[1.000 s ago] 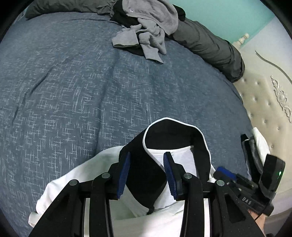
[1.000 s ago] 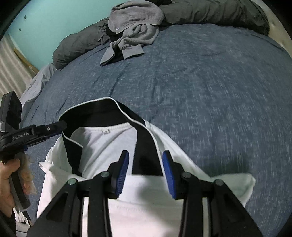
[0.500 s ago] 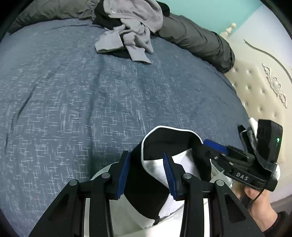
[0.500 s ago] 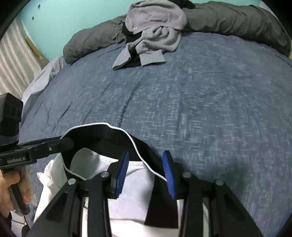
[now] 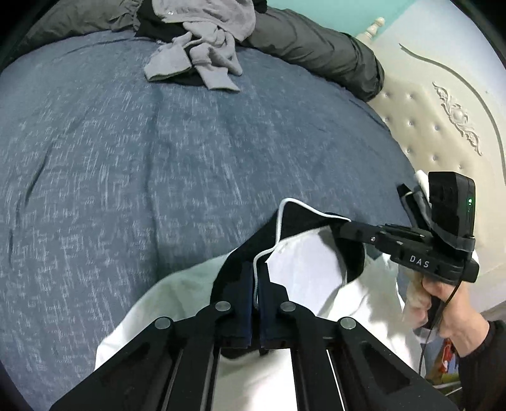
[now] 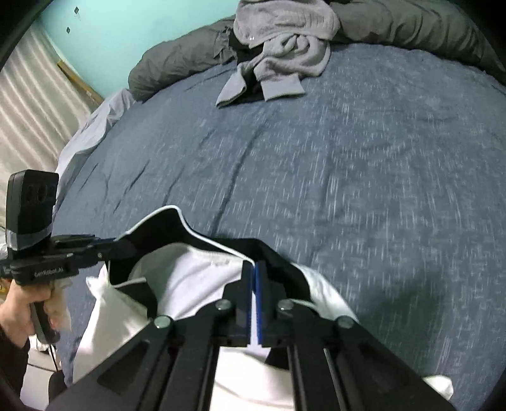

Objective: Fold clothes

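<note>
Both tools clamped on the shirt collar

The left tool (image 5: 255,286) is pinched tight on the black, white-piped collar of the white shirt (image 5: 313,268), which lies at the near edge of the blue bed (image 5: 158,164). The right tool (image 6: 254,289) is squeezed closed on the collar's other side. Farther back sits a grey hoodie pile (image 6: 284,41) against a dark duvet (image 6: 411,22).

Matt white cloth shirt (image 5: 316,272) (black collar), heathered blue woven bedspread (image 5: 158,158), tufted cream headboard (image 5: 436,132)
</note>
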Tool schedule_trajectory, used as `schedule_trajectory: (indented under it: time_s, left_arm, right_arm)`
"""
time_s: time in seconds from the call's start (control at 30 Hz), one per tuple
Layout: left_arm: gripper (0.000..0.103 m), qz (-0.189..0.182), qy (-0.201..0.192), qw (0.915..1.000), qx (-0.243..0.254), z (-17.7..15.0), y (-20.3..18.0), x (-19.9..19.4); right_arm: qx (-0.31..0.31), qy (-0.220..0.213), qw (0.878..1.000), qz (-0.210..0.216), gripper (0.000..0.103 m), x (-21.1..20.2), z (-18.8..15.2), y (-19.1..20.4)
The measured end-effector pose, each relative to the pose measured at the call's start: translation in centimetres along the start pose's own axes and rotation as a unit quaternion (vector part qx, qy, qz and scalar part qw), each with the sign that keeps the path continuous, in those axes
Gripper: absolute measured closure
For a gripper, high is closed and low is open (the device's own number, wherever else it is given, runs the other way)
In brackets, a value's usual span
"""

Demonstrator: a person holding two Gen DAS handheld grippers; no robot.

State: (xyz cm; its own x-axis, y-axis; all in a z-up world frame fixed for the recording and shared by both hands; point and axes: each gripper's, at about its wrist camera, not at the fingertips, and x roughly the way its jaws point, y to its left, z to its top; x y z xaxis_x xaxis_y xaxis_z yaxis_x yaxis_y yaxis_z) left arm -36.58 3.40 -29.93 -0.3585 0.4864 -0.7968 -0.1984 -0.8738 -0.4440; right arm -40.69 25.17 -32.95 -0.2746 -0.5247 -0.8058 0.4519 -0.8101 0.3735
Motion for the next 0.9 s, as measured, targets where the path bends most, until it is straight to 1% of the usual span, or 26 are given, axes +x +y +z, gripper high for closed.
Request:
schedule_trajectory:
  time_s: [0.03, 0.1, 0.2, 0.27, 0.5, 0.6, 0.67, 0.8, 0.9]
  left_arm:
    - [0.101, 0.002, 0.003, 1.0000, -0.001, -0.2, 0.1, -0.1]
    - [0.101, 0.002, 0.011, 0.9999, -0.007, -0.8, 0.3, -0.2]
    - [0.101, 0.003, 0.020, 0.9997, -0.015, -1.3, 0.7, -0.3]
    - [0.101, 0.003, 0.027, 0.9995, -0.015, -1.6, 1.1, -0.3]
    - [0.101, -0.004, 0.061, 0.9980, -0.019, -2.0, 2.1, 0.2]
    - [0.101, 0.003, 0.078, 0.9964, -0.031, -2.2, 3.0, 0.8]
    - [0.101, 0.006, 0.086, 0.9955, -0.039, -2.3, 3.6, 1.1]
    - [0.101, 0.005, 0.080, 0.9955, -0.051, -2.1, 4.0, 1.1]
    - [0.101, 0.008, 0.074, 0.9958, -0.054, -1.8, 3.7, 1.3]
  right_arm:
    - [0.005, 0.013, 1.000, 0.004, 0.102, 0.2, -0.2, 0.0]
    - [0.008, 0.033, 0.999, -0.004, 0.102, 0.6, -0.5, 0.0]
    - [0.020, 0.047, 0.999, -0.017, 0.102, 0.5, -0.8, -0.2]
    - [0.032, 0.056, 0.998, -0.017, 0.102, 0.4, -0.8, -0.6]
    - [0.025, 0.097, 0.995, -0.017, 0.102, 1.3, -1.1, -0.8]
    - [0.029, 0.122, 0.992, -0.025, 0.102, 2.5, -1.2, -1.4]
    - [0.040, 0.126, 0.991, -0.024, 0.102, 2.8, -1.2, -1.8]
    - [0.043, 0.126, 0.991, -0.032, 0.102, 3.3, -0.8, -1.9]
    - [0.047, 0.114, 0.992, -0.036, 0.102, 3.4, -0.3, -1.8]
